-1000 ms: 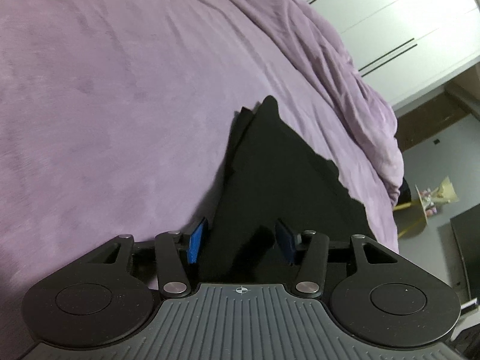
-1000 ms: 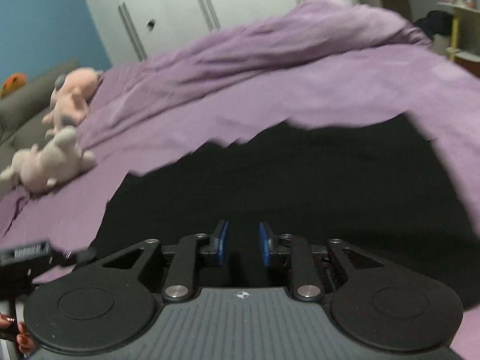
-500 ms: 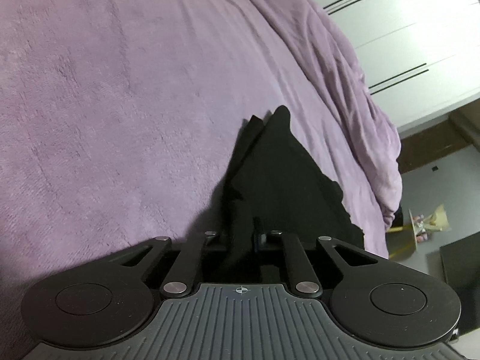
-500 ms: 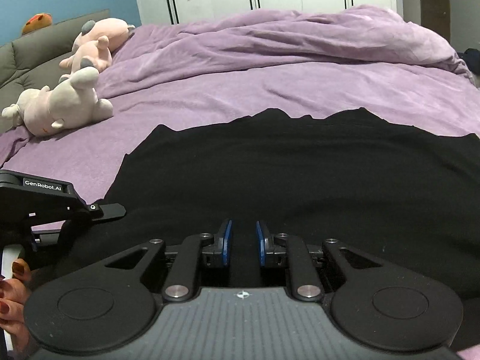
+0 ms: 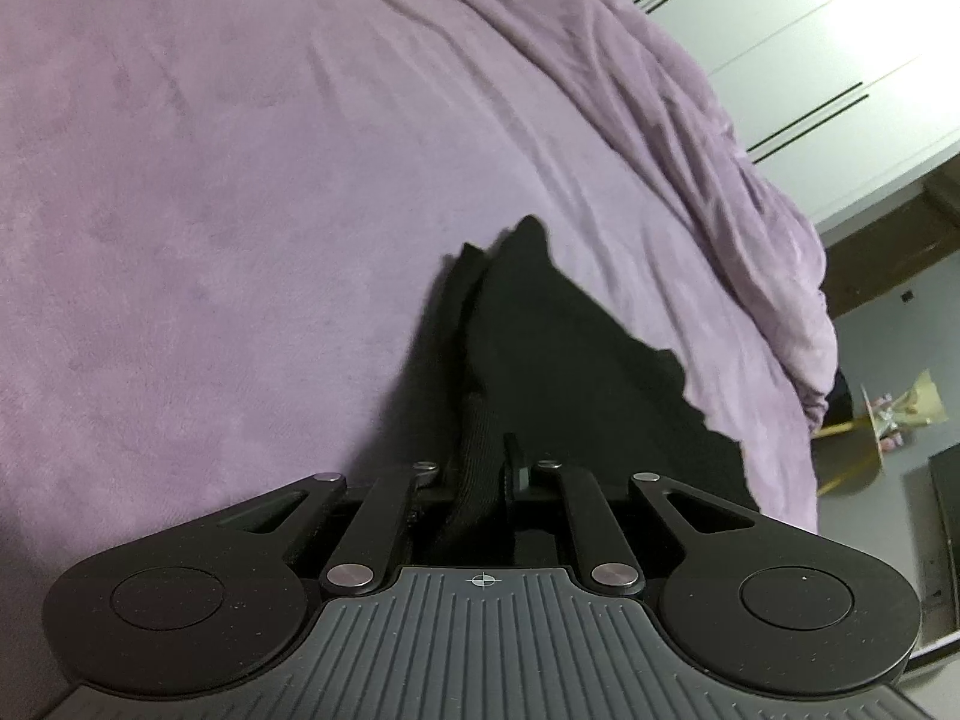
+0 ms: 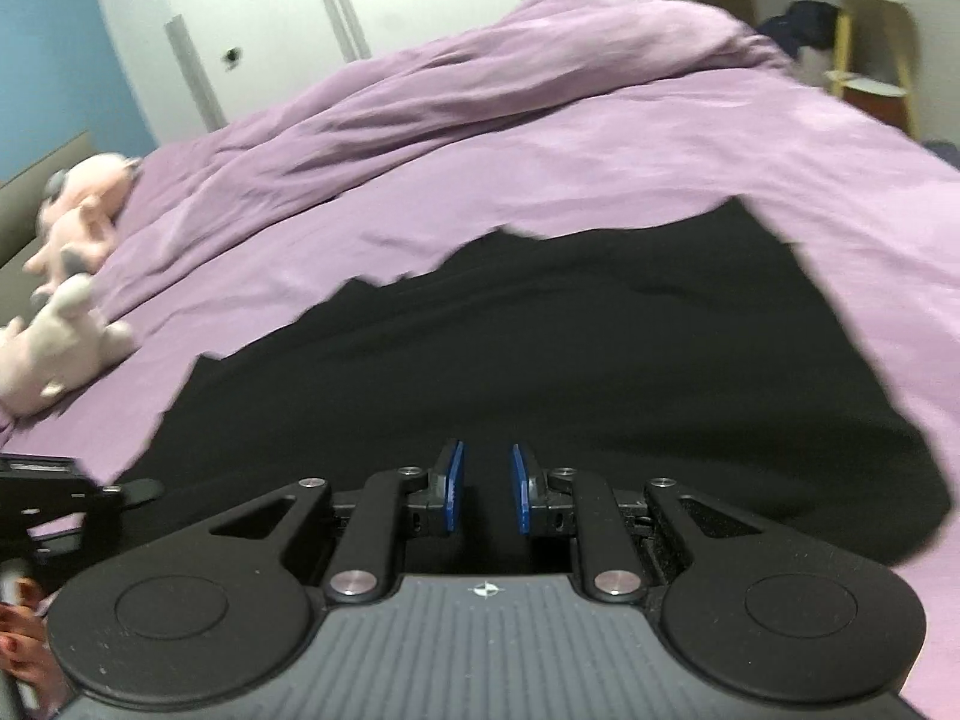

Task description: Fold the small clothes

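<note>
Black garment (image 5: 558,360) stretches lengthwise away across bedspread (image 5: 240,180).

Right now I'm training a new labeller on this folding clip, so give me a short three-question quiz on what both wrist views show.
1. True or false: the left gripper is shut on a bunched edge of the black garment.
2. What lies under the garment? A) wooden floor B) purple bed cover C) grey table
3. In the right wrist view, what sits near the left edge, beyond the garment?

Key:
1. True; ribbed black cloth runs between its closed jaws.
2. B, the purple bed cover.
3. Pale plush toys, lying on the cover. The right gripper shows a narrow gap over the black cloth.
</note>
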A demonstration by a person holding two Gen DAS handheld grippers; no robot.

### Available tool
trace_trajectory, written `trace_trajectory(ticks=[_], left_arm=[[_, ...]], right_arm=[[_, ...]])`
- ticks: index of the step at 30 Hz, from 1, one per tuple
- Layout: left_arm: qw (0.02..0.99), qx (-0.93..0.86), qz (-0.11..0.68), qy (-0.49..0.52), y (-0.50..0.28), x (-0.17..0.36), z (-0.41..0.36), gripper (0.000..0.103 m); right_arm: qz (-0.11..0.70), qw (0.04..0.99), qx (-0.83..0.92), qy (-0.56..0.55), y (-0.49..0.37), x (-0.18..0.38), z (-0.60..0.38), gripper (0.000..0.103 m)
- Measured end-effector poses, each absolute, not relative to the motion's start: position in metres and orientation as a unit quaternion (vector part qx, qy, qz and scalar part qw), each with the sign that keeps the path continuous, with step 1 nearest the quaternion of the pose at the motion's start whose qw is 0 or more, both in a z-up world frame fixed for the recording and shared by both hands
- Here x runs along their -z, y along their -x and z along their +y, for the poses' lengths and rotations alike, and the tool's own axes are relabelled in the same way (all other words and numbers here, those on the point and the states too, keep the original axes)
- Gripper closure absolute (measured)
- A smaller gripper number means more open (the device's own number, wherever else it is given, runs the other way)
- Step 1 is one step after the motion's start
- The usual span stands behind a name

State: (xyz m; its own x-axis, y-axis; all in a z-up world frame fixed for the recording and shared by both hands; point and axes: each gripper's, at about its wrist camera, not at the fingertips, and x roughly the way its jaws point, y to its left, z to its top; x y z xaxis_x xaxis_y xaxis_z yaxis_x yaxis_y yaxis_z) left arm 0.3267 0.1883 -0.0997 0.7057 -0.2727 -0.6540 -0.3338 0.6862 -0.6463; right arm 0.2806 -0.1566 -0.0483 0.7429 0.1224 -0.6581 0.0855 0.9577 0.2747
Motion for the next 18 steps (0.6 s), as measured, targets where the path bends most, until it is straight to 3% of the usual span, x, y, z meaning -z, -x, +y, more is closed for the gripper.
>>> trace_trajectory(ticks=[7,13,18], left_arm=[[0.866,0.057,0.367,0.334,-0.335,0.053,0.113,0.093],[0.861,0.1,0.418,0.272,-0.343,0.078,0.024,0.091],[0.856,0.139,0.414,0.275,-0.325,0.076,0.026,0.084]], right_arm=[[0.341,0.919,0.041,-0.195,-0.266,0.049,-0.209,0.086],[0.346,0.919,0.041,-0.187,-0.26,0.051,-0.221,0.086],[0.35,0.916,0.037,-0.191,-0.257,0.052,-0.233,0.086]])
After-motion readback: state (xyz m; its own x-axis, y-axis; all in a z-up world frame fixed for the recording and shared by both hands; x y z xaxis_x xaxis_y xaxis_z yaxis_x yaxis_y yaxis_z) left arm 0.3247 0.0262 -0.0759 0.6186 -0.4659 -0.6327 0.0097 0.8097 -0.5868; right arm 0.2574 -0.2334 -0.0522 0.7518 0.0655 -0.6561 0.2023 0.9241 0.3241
